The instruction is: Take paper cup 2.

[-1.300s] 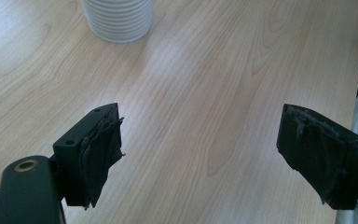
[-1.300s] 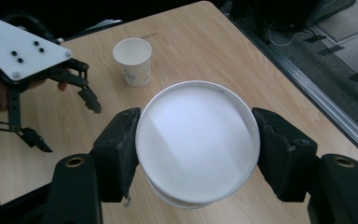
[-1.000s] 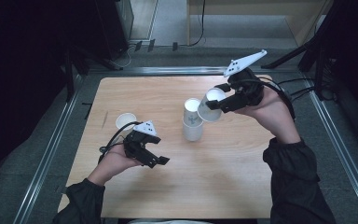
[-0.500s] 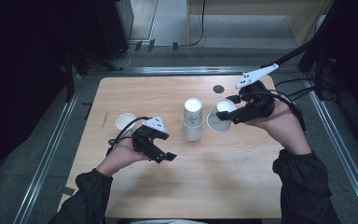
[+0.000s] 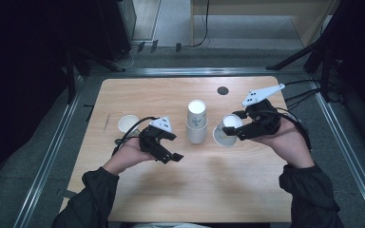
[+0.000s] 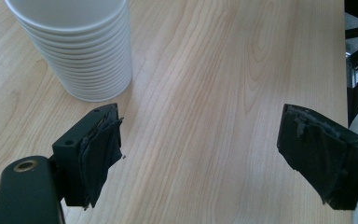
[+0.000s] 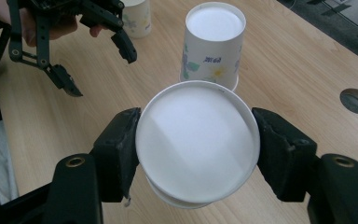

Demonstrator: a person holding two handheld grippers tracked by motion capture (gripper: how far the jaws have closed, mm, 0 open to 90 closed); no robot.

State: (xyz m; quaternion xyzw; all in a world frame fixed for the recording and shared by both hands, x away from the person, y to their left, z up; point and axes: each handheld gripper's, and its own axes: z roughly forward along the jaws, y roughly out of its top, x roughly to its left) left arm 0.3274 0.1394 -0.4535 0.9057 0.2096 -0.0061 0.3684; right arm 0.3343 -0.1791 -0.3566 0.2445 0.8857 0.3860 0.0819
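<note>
Cups first, from your left: a lone cup (image 5: 128, 123) stands upright near the table's (image 5: 247, 190) left edge, not yet collected. Your left gripper (image 5: 164, 148) hovers beside it, spread and empty. At centre stands the inverted stack (image 5: 196, 121). Your right gripper (image 5: 233, 131) pinches another cup (image 7: 198, 142) by its sides, tipped sideways just right of that stack, forearm angled inward.

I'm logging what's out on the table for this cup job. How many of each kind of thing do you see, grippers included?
Single paper cups: 2, the held cup and the lone cup
Upside-down cup stacks: 1, the cup stack
Grippers: 2, the left gripper and the right gripper
Total: 5
</note>
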